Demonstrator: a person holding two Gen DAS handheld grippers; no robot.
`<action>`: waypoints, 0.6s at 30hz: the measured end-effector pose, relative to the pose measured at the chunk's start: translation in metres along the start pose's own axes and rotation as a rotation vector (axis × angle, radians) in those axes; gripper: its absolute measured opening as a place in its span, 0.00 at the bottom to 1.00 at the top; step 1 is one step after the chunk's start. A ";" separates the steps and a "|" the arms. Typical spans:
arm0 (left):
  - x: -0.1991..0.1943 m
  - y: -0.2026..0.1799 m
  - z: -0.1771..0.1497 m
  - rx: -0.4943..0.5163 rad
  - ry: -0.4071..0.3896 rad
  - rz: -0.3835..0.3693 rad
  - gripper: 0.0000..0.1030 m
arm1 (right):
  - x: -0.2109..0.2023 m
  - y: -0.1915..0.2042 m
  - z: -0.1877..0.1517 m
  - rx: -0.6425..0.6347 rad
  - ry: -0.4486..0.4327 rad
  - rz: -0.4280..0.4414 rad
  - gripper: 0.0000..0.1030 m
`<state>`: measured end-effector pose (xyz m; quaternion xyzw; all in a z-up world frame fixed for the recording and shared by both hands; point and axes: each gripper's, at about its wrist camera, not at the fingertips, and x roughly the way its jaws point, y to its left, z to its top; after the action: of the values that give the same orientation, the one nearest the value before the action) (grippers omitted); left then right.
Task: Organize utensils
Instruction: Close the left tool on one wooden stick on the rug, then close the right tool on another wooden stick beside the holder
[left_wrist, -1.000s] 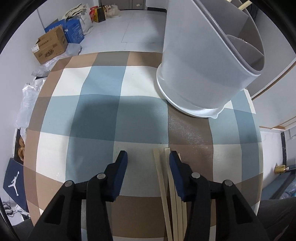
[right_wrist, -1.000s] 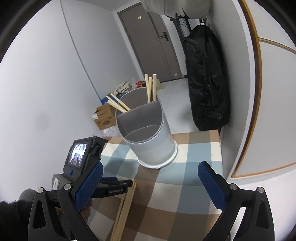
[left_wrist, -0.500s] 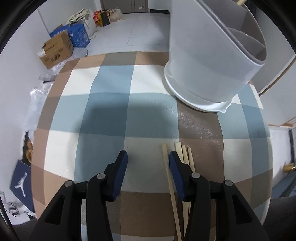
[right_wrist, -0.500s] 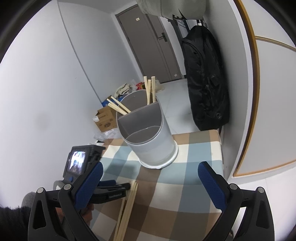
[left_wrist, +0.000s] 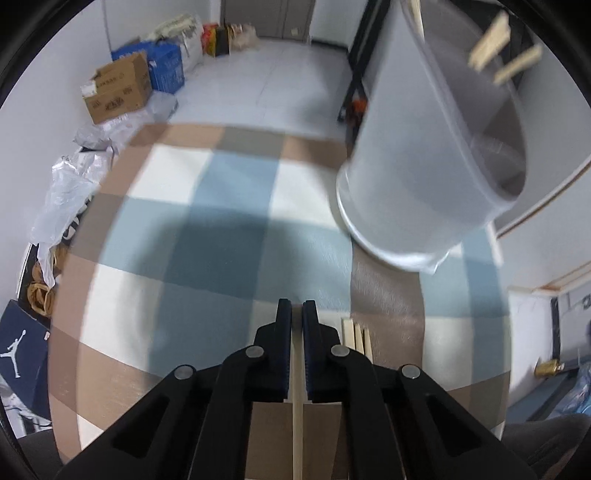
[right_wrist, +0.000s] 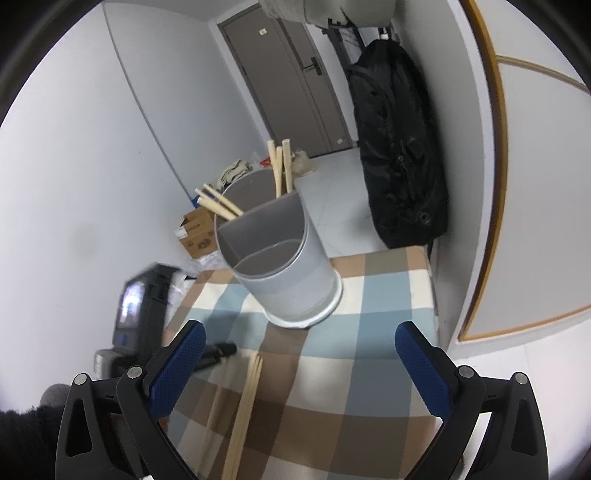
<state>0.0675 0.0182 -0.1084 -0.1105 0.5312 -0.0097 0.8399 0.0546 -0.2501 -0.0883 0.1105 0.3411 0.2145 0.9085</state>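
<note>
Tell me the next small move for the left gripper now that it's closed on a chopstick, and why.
Probably lift it straight up. The left gripper is shut on one chopstick, whose length still trails low over the checked tablecloth beside the loose chopsticks. Clearing those first makes the carry to the grey holder cleaner.

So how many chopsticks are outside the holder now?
4: one chopstick clamped in the shut left gripper, and three chopsticks side by side on the cloth to its right. Others may hide under the gripper.
</note>
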 end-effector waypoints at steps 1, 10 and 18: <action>-0.008 0.004 0.000 -0.006 -0.028 -0.013 0.02 | 0.004 0.003 -0.002 -0.008 0.017 -0.001 1.00; -0.062 0.030 -0.007 -0.067 -0.212 -0.142 0.02 | 0.049 0.027 -0.014 -0.078 0.199 0.005 0.64; -0.062 0.057 -0.004 -0.091 -0.298 -0.205 0.02 | 0.086 0.057 -0.022 -0.190 0.340 0.044 0.49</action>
<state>0.0313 0.0819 -0.0655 -0.2022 0.3866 -0.0549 0.8981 0.0800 -0.1588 -0.1347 -0.0062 0.4656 0.2812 0.8391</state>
